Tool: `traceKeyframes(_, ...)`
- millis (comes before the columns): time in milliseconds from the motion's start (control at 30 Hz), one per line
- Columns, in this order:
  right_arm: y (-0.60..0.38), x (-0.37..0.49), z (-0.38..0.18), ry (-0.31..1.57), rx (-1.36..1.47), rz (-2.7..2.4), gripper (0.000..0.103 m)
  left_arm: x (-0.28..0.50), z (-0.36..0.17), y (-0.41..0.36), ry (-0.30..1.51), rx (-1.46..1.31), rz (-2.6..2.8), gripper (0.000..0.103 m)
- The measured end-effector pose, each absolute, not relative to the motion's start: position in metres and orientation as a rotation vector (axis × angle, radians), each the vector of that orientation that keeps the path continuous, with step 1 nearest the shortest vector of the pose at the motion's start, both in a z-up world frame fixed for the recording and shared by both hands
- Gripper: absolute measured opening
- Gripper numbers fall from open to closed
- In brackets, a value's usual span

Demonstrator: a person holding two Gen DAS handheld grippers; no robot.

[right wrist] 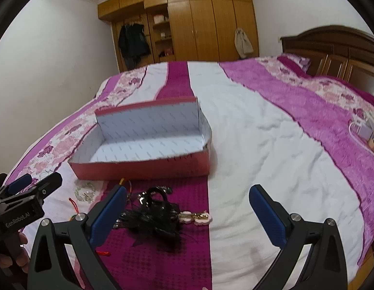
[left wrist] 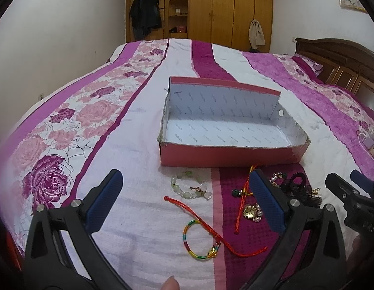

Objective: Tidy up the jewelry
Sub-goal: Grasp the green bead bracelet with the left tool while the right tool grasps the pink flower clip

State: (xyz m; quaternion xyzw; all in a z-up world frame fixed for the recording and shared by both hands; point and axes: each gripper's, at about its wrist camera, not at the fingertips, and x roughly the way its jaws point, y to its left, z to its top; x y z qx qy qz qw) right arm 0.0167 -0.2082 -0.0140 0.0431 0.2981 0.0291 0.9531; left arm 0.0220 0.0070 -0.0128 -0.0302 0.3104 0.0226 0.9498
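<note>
Jewelry unsorted ahead of both claws, box empty beyond. Left claw wide, rainbow bracelet between fingers. Right claw wide, empty. Next: close on bracelet, carry forward.

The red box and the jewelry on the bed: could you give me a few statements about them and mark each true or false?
1. The red box is empty. True.
2. The pale green bead bracelet lies inside the box. False: it lies on the bedspread, in front of the box.
3. Both grippers are open. True: the left gripper and the right gripper each show spread fingers holding nothing.
4. The rainbow cord bangle is clamped in the left gripper. False: it lies loose on the bedspread between the fingers.
5. The black hair clip sits on the dark magenta stripe. True.
</note>
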Motion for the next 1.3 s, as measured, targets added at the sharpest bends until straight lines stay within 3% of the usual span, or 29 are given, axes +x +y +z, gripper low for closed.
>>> traceKeyframes(433, -0.227, 0.038, -0.035, 0.715, 0.111, 0.042, 0.103, 0.051, -0.042, 0.019, 0.791, -0.081, 0.072, 0.096)
traceKeyframes(600, -0.235, 0.043, -0.039, 0.737, 0.109, 0.038, 0.103, 0.058, -0.05, 0.025, 0.825, -0.099, 0.069, 0.082)
traceKeyframes(767, -0.243, 0.047, -0.044, 0.754, 0.12, 0.034, 0.103, 0.073, -0.061, 0.031, 0.876, -0.116, 0.073, 0.052)
traceKeyframes(833, -0.246, 0.048, -0.046, 0.762, 0.124, 0.033, 0.103, 0.078, -0.066, 0.033, 0.898, -0.131, 0.069, 0.045)
traceKeyframes(1133, -0.252, 0.054, -0.054, 0.794, 0.133, 0.033, 0.102, 0.091, -0.074, 0.023, 0.942, -0.052, 0.072, 0.037)
traceKeyframes(1300, -0.254, 0.056, -0.058, 0.818, 0.133, 0.029, 0.099, 0.091, -0.074, 0.015, 0.928, 0.003, 0.062, 0.016)
